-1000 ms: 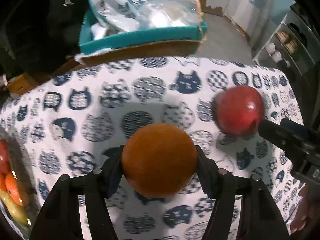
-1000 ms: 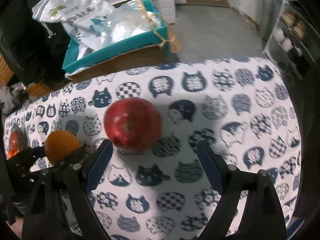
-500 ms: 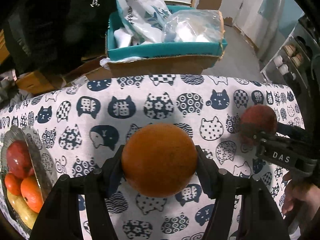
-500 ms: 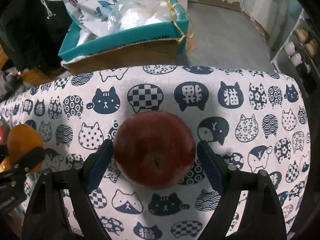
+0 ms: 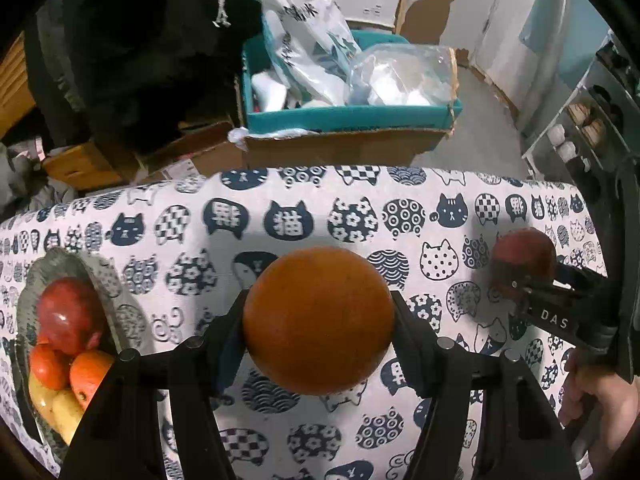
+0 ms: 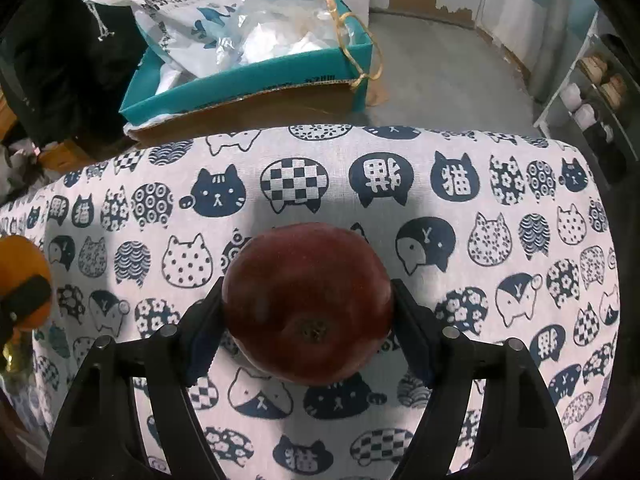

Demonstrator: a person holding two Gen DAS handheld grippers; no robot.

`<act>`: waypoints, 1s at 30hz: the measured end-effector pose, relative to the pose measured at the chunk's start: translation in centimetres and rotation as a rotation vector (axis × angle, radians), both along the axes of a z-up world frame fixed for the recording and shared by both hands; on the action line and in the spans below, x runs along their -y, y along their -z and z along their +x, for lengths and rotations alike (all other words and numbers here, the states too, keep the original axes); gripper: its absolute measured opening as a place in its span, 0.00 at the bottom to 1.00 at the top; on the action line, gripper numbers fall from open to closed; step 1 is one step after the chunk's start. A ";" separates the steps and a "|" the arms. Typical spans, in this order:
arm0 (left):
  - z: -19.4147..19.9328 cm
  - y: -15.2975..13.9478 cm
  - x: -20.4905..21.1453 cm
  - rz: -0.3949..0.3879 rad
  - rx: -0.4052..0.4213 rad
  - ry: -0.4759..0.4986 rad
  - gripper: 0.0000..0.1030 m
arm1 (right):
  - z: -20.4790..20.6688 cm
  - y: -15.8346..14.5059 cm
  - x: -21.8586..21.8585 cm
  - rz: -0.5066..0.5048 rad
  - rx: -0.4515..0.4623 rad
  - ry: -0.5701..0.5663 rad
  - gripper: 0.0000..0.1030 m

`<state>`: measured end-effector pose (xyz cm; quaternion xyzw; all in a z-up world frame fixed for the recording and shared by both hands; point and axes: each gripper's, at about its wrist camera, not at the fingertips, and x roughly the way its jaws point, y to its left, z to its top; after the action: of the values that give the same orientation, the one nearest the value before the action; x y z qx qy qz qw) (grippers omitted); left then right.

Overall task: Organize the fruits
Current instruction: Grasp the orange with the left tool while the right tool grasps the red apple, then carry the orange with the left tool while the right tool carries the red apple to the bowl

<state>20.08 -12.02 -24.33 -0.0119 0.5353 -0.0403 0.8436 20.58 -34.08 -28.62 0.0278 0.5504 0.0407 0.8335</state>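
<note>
The left claw (image 5: 318,320) grips an orange (image 5: 318,320), its two pads pressed on the fruit's sides; the orange is round, matt and deep orange with a finely pitted skin, and it fills the gap between the fingers above the table (image 5: 360,208). The right claw (image 6: 307,312) has just been closing and now clamps a red apple (image 6: 307,304) between its pads: the apple is dark red, smooth and faintly glossy, with its brown calyx end turned toward the camera, and it sits over the cat-print cloth (image 6: 500,240) that covers the table; whether it touches the cloth I cannot tell. The left wrist view alone shows a glass bowl (image 5: 60,264) at the table's left edge, holding a red apple, oranges and yellow fruit, well apart from the held orange. It also shows the right claw from the side at far right, marked "DAS", with the apple in its tip and a hand (image 5: 600,396) below it. The right wrist view shows the orange only at its far left edge, partly behind a black finger of the left claw. Beyond the table, both views show a teal box (image 6: 248,84) on the floor, stuffed with plastic bags (image 6: 224,20), and white shelves (image 6: 580,92) at right.
</note>
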 end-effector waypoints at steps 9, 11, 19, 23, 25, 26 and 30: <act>-1.7 -3.1 -1.7 -0.017 0.052 -0.012 0.65 | -2.0 -3.8 -0.8 0.002 0.081 0.007 0.74; -2.1 -3.9 -1.9 -0.018 0.067 -0.011 0.65 | -2.5 -5.0 -1.0 0.005 0.102 0.006 0.74; -4.4 -7.6 -3.0 -0.012 0.142 -0.009 0.65 | -4.8 -9.0 -2.1 0.001 0.170 -0.004 0.74; -5.7 -9.4 -3.8 -0.023 0.177 -0.021 0.65 | -6.5 -10.9 -3.1 -0.002 0.203 -0.026 0.74; -6.4 -10.4 -4.2 -0.027 0.195 -0.023 0.65 | -7.0 -11.6 -3.7 0.000 0.215 -0.035 0.74; -6.6 -10.7 -4.3 -0.027 0.201 -0.024 0.65 | -7.5 -12.1 -4.1 0.000 0.224 -0.044 0.74; -8.0 -12.4 -5.2 -0.022 0.236 -0.031 0.65 | -8.6 -13.6 -5.3 0.000 0.251 -0.075 0.74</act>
<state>12.05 -6.77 -11.98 -0.0247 0.4314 -0.0343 0.9012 11.94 -28.78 -15.01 0.0021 0.4422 0.0750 0.8938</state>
